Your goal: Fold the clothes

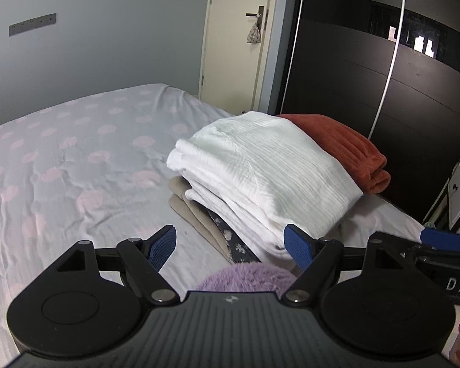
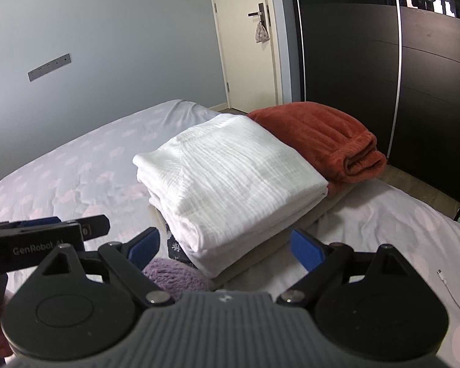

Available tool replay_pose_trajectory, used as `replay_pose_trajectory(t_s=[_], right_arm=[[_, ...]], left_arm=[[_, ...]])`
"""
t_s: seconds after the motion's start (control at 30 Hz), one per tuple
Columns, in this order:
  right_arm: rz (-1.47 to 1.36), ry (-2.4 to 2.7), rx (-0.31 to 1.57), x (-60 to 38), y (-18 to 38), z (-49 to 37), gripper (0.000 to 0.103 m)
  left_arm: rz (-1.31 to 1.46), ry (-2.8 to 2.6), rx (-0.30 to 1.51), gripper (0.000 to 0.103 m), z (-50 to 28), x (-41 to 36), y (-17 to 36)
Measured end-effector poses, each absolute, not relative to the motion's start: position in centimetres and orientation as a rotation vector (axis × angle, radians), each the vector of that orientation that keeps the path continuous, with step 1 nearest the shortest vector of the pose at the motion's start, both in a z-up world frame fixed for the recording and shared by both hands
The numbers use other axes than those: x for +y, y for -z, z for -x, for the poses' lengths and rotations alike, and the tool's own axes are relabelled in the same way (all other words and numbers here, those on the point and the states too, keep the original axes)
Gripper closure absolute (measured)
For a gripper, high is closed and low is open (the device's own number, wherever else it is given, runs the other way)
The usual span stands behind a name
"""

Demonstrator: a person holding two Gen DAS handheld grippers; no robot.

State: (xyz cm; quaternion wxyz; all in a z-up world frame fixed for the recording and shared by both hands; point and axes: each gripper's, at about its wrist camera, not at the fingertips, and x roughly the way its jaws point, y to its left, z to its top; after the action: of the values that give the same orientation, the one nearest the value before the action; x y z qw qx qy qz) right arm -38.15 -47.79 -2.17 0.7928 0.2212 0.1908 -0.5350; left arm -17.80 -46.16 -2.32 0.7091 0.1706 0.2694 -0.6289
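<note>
White folded garment (image 2: pixel 230 181) tops a stack on the bed (image 1: pixel 76 168), near its right edge. It is squared and lightly ribbed, with layered edges facing the cameras. Beige and dark patterned pieces lie beneath, a rust-orange fold (image 2: pixel 328 141) just behind. Stacking likely keeps finished items together. Purple fluffy item (image 1: pixel 248 276) sits nearest. Left gripper (image 1: pixel 230 245) and right gripper (image 2: pixel 224 247) hover with jaws spread and empty.

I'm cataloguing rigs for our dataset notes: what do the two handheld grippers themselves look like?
Both look alike: the left gripper and right gripper have black linkage arms with silver pivot pins, textured blue finger pads, two round black discs, and a ribbed grey body bearing a small white logo. White lettering shows on each one's side: "GenRobot" on the left, "DAS" on the right. No cables or sleeves are visible.
</note>
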Motion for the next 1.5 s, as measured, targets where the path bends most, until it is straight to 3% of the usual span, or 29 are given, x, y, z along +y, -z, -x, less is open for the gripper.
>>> replay_pose_trajectory(t_s=[1.5], right_arm=[[-0.451, 1.044, 0.352, -44.6, 1.1, 39.8, 0.009]], left_arm=[[-0.424, 1.386, 0.568, 0.026, 20.3, -44.0, 1.1]])
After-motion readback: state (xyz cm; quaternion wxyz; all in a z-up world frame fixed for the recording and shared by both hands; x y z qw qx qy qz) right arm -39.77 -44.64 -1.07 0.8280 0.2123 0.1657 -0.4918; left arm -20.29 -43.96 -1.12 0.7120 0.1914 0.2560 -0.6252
